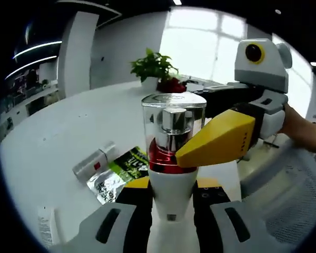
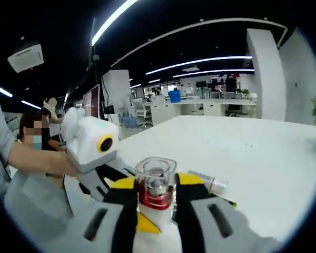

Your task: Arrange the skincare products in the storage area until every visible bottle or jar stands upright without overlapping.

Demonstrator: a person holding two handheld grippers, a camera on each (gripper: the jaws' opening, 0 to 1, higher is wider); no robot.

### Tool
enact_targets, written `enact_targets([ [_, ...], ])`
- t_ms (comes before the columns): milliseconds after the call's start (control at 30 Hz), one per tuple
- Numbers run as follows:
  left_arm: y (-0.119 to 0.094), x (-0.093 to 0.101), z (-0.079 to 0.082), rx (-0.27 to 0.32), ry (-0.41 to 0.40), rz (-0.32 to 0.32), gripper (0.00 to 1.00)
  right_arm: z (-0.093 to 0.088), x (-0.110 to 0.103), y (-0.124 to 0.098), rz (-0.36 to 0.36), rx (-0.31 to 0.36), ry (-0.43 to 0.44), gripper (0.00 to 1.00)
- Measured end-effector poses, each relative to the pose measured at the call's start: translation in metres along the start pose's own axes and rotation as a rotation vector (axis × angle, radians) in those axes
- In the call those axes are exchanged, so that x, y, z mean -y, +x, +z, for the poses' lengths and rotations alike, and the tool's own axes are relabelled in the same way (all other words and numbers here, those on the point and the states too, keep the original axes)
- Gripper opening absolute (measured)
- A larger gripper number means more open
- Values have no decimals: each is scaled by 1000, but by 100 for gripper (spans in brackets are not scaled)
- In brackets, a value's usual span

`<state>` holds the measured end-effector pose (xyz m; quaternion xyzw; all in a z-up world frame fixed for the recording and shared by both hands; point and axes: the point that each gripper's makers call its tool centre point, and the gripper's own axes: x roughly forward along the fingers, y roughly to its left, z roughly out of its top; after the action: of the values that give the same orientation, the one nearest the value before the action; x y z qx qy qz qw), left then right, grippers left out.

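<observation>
A bottle (image 1: 171, 158) with a white body, a red band and a clear cap over a silver pump stands upright between the jaws of my left gripper (image 1: 171, 197), which is shut on its white lower body. My right gripper (image 1: 200, 150) comes in from the right, its yellow jaw pressed against the red band. In the right gripper view the same bottle (image 2: 156, 184) sits between the jaws of my right gripper (image 2: 155, 199), shut on it just below the cap. The left gripper (image 2: 127, 185) reaches in there from the left.
On the white table (image 1: 68, 121) lie a silver tube with a red label (image 1: 95, 162), a green sachet (image 1: 124, 171) and a white tube (image 1: 46, 226). A potted plant (image 1: 155, 66) stands at the far edge. A person's hand (image 1: 300, 126) and a mesh chair (image 1: 289, 205) are at the right.
</observation>
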<state>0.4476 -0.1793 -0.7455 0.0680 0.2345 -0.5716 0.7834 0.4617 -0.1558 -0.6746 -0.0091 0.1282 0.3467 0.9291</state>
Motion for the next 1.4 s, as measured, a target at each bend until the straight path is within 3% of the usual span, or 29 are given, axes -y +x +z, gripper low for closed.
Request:
enact_targets([
  [800, 11, 8, -3, 23, 170, -92, 25, -10, 2, -14, -86, -44, -63, 27],
  [1000, 9, 11, -4, 23, 229, -144, 25, -8, -3, -16, -18, -28, -47, 29],
  [1400, 8, 11, -6, 31, 249, -194, 25, 1, -10, -12, 99, -11, -57, 30],
])
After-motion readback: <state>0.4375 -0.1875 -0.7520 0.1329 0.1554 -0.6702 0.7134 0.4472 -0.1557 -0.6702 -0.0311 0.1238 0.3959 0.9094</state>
